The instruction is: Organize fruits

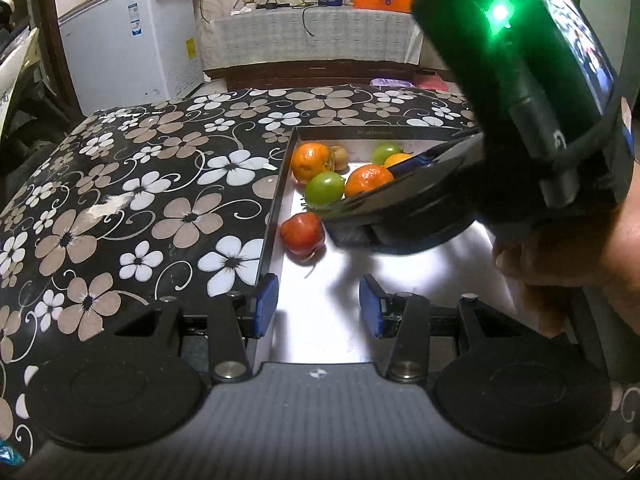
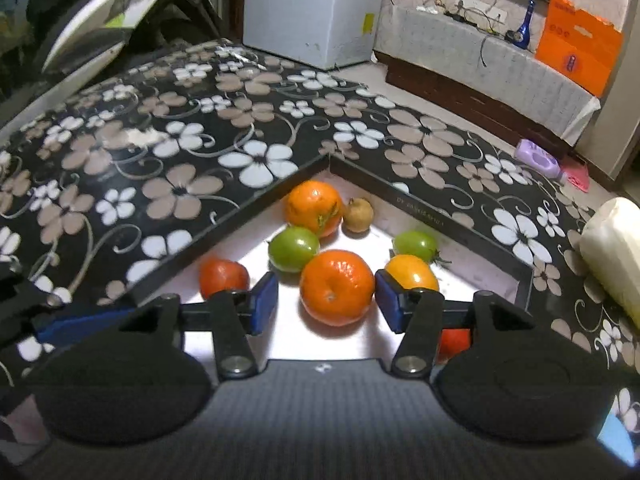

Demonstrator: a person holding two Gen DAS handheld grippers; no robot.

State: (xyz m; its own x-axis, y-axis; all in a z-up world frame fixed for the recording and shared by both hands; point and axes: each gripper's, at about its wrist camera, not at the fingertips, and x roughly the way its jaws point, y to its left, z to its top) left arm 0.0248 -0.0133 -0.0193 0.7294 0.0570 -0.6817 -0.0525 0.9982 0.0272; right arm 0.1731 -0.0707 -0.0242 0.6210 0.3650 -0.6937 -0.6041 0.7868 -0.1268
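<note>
A white-floored tray with a black rim (image 2: 440, 208) holds several fruits. In the right wrist view an orange (image 2: 336, 286) lies between the fingers of my right gripper (image 2: 326, 304); a gap shows beside the left pad, so the jaws stand open. Around it lie a red tomato (image 2: 222, 276), a green tomato (image 2: 294, 248), a second orange (image 2: 314, 208), a small brown fruit (image 2: 358, 216), another green tomato (image 2: 416, 244) and a yellow-orange one (image 2: 412, 272). My left gripper (image 1: 318, 306) hangs open and empty over the tray's near left rim (image 1: 276, 200), short of the red tomato (image 1: 302, 234). A hand holds the right gripper (image 1: 336, 222) across the tray.
The tray sits on a table under a black floral cloth (image 1: 140, 184). A long white object (image 2: 612, 252) lies on the cloth right of the tray. Beyond the table stand a white chest freezer (image 2: 308, 8) and a low cabinet; a purple bottle (image 2: 538, 158) lies on the floor.
</note>
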